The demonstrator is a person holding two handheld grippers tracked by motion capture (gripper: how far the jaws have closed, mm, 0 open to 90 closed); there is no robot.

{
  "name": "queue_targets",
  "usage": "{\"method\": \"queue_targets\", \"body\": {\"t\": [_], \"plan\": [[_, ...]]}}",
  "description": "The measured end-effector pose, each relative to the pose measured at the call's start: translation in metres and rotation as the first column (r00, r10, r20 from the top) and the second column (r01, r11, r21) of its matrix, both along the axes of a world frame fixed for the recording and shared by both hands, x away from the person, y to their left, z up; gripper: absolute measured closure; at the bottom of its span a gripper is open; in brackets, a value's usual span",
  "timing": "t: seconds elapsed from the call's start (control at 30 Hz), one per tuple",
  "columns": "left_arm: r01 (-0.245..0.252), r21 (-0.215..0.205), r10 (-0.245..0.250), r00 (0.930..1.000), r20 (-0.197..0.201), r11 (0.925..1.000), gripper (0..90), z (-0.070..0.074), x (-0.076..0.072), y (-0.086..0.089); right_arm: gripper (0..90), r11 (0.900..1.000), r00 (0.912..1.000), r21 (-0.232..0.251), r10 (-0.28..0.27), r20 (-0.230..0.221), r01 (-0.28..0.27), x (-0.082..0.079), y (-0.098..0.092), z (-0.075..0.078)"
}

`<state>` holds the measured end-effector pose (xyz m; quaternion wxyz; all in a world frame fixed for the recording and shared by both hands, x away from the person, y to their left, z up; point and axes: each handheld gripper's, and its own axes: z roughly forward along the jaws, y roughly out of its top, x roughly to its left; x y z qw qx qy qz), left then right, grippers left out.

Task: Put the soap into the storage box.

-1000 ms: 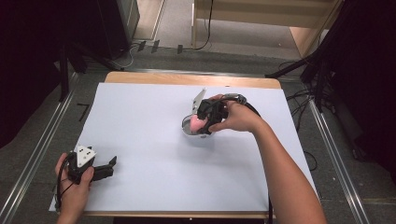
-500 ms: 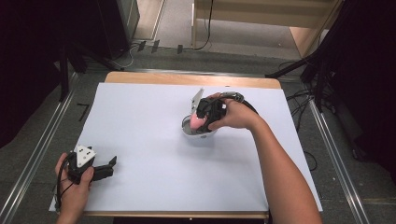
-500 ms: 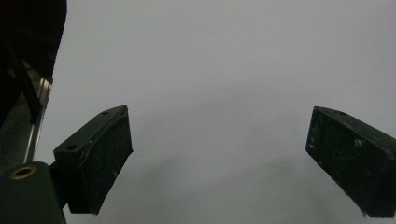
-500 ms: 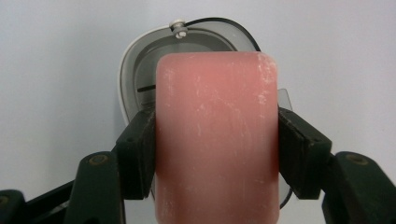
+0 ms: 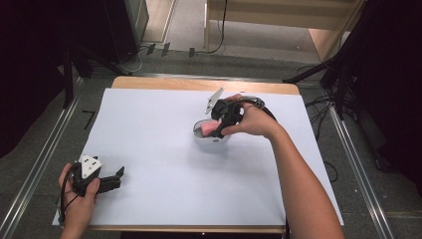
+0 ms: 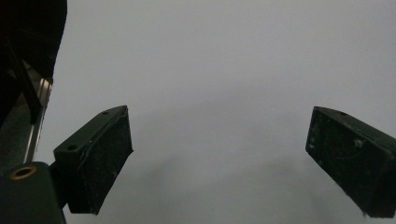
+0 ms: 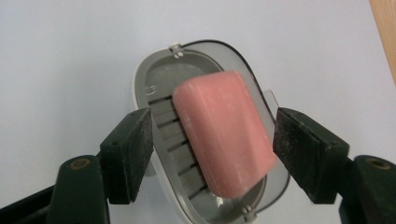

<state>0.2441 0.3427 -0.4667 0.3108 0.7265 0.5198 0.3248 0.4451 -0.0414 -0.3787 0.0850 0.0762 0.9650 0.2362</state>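
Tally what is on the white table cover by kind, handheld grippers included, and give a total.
Pink soap bar: 1
White soap dish with slatted grey insert: 1
Handheld grippers: 2, the left gripper and the right gripper
Total: 4

Fixed overhead camera facing forward-down; right gripper camera (close) sharing its pink soap and dish.

White sheet covers the wood table. Metal rails flank both sides. Black cables on the floor behind, wooden cabinet at back.
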Motion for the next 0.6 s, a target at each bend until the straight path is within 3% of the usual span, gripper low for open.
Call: {"method": "queue_targets", "body": {"t": [0.17, 0.33, 0.6], "plan": [[0.001, 0.001, -0.001, 1.0, 0.0, 1.0, 7.7, 0.0, 0.0, 0.0, 30.0, 0.998, 0.9985, 0.013, -0.054, -0.002, 0.054, -0.002, -0.009, -0.002], [-0.001, 0.002, 0.001, 1.0, -0.001, 1.0, 7.7, 0.0, 0.0, 0.0, 28.1, 0.99, 0.9905, 0.031, -0.137, -0.009, 0.138, -0.009, -0.022, -0.007], [-0.001, 0.004, 0.001, 1.0, -0.001, 1.0, 7.7, 0.0, 0.0, -0.001, 28.4, 0.976, 0.977, 0.051, -0.212, -0.016, 0.213, -0.019, -0.037, -0.012]]}}
